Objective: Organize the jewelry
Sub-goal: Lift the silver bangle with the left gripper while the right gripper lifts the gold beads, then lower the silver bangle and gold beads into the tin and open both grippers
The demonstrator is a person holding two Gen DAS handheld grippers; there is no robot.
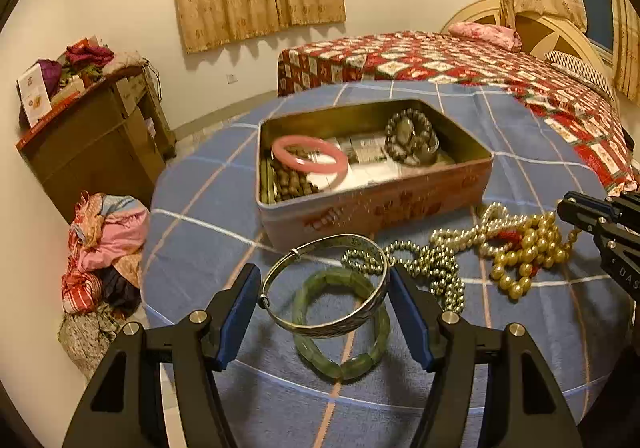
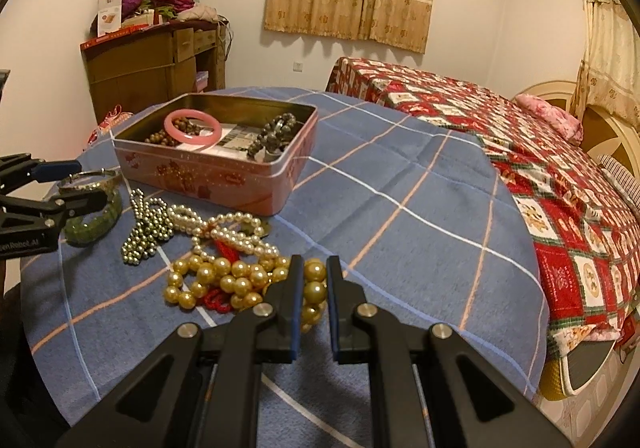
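My left gripper [image 1: 324, 276] is shut on a silver bangle [image 1: 332, 328], tilted just over a green stone bracelet [image 1: 344, 368] on the blue plaid tablecloth [image 1: 200, 208]. The right wrist view shows that gripper [image 2: 80, 186] at the far left with the silver bangle [image 2: 90, 180] in it. My right gripper [image 2: 314, 260] is shut above a heap of gold beads [image 2: 224, 276]; some beads show through its narrow gap. Behind stands an open pink tin [image 1: 380, 208] holding a pink bangle [image 1: 304, 165] and dark bead bracelets [image 1: 412, 136].
Silver bead strands [image 1: 440, 268] and white pearls [image 1: 480, 232] lie between the two grippers. A bed with a red patterned cover [image 2: 560, 168] sits right of the table. A wooden cabinet [image 1: 92, 136] and a clothes pile [image 1: 104, 248] are at the left.
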